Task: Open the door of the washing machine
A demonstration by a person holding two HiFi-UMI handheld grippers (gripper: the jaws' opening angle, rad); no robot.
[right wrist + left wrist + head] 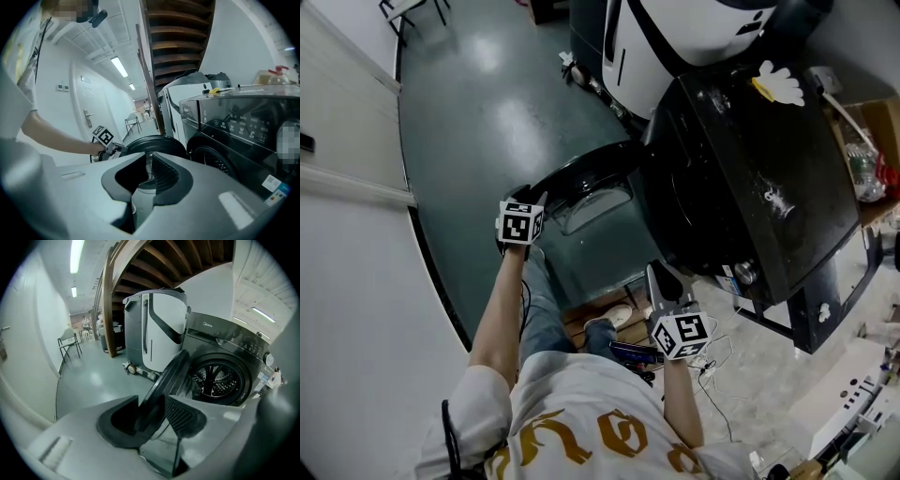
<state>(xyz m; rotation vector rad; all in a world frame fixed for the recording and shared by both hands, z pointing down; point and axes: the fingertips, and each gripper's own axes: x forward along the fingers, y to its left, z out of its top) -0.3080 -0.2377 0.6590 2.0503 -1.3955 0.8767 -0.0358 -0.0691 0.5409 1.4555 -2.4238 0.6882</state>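
The black washing machine stands at the right, its round door swung out to the left over the floor. My left gripper is at the door's outer edge. In the left gripper view the door's rim runs between the two jaws, and the left gripper is shut on it. Behind it the drum opening shows. My right gripper hovers in front of the machine, near its lower front. Its jaws stand slightly apart with nothing between them, and the door lies beyond them.
A white and grey appliance stands beside the washer at the back. A white wall runs along the left. Cables lie on the floor by my feet. A chair stands far down the corridor. A box sits right of the machine.
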